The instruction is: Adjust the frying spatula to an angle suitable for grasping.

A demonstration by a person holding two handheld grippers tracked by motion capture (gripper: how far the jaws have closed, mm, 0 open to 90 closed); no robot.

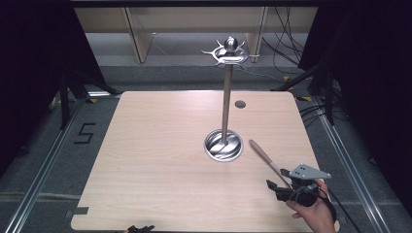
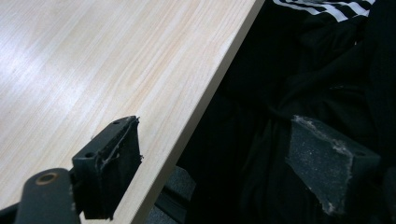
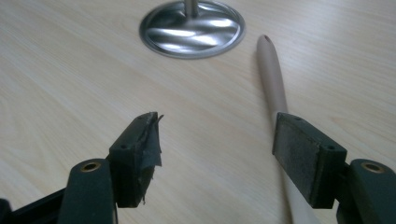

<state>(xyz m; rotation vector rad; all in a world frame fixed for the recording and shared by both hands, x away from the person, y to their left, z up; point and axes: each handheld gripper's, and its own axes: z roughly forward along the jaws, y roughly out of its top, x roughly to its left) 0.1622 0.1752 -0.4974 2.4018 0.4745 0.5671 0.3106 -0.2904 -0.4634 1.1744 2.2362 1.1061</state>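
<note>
The right gripper (image 3: 217,149) sits low over the table (image 1: 160,160), near its front right corner, held from behind by the person's hand (image 1: 316,211). Its jaws stand wide apart and grip nothing, aimed toward the round steel base (image 3: 192,29) of the stand (image 1: 226,97). The wooden-handled utensil (image 3: 273,77) lies flat on the table, right of the base, its handle running behind the right-hand jaw. The left gripper (image 2: 215,168) hangs at the table's front edge, far left of the stand, jaws apart and empty.
</note>
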